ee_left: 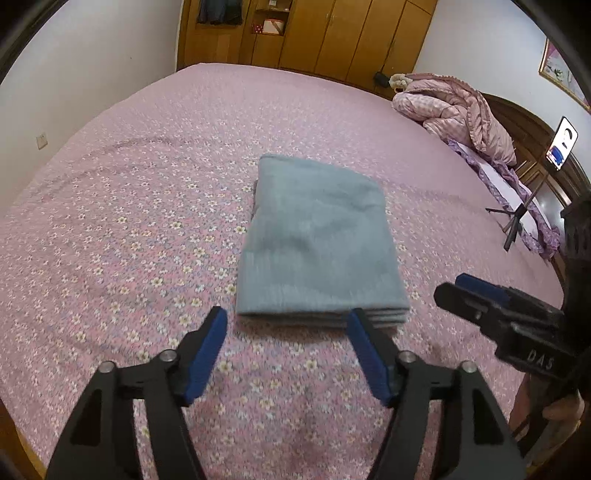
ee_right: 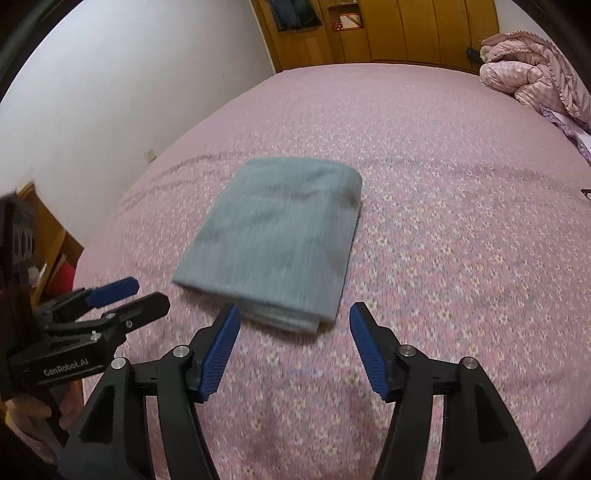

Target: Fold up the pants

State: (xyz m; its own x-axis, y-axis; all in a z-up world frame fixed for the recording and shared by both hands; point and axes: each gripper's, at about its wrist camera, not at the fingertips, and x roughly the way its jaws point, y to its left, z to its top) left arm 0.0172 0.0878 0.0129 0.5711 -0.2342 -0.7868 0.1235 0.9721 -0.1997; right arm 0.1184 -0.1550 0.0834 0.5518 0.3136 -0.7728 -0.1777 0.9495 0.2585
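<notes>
1. Grey-blue pants [ee_left: 317,240] lie folded into a thick rectangle in the middle of a pink flowered bedspread [ee_left: 129,221]; stacked layers show along the near edge.

2. In the left wrist view we see our left gripper [ee_left: 287,317] hanging just short of that near edge, blue pads [ee_left: 207,354] spread wide with nothing between them and the pants untouched.

3. Our right gripper [ee_right: 293,312] hangs likewise at the near edge in its own view, jaws well parted and empty; motion blur leaves us unsure whether its left pad tip brushes the cloth.

4. Each tool appears in the other's view: the right one at 3 o'clock from the left camera, the left one at 9 o'clock from the right, a hand [ee_right: 44,413] on its grip.

5. At 1 o'clock from the pants a pink quilt [ee_left: 458,110] is heaped near the headboard [ee_left: 524,122]; a phone on a tripod [ee_left: 561,147] stands at 2 o'clock.

6. Wooden wardrobes [ee_left: 351,33] fill the wall at 12 o'clock.
</notes>
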